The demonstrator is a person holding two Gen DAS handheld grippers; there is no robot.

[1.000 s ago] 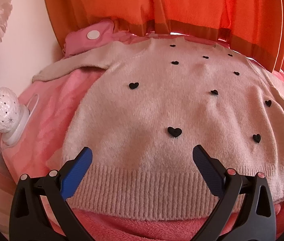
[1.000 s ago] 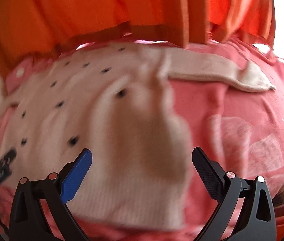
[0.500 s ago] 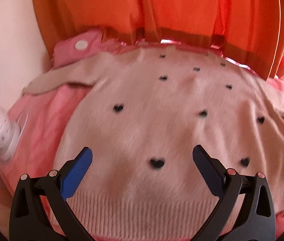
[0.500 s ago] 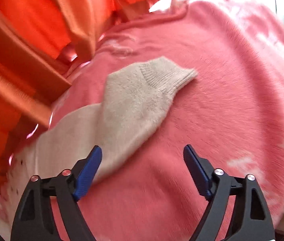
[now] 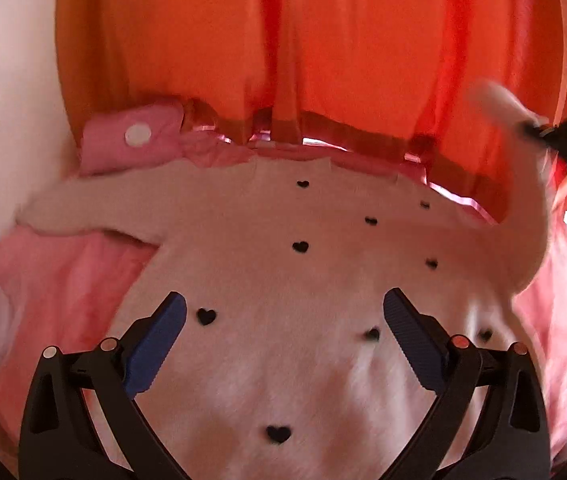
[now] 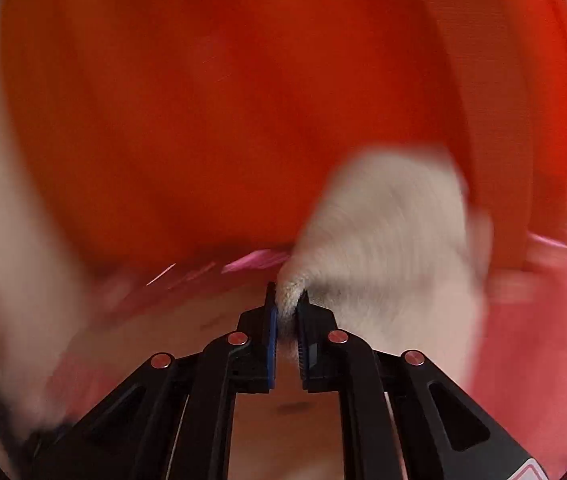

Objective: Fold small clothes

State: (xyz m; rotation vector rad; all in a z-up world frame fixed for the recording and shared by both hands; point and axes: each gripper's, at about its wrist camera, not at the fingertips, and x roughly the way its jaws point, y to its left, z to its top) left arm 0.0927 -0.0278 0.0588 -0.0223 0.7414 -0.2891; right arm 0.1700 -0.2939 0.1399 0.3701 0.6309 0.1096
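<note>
Sweater (image 5: 283,280): body flat, unfolded. Right hand-held gripper (image 6: 287,320) closing on lifted sleeve (image 6: 395,232), first fold underway. Left hand-held gripper (image 5: 283,328) apart, empty.

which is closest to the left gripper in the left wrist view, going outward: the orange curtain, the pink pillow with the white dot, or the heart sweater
1. heart sweater: directly beneath the open left gripper.
2. pink pillow: past the sweater's spread sleeve, upper left.
3. orange curtain: hanging behind everything, at the far edge.
</note>
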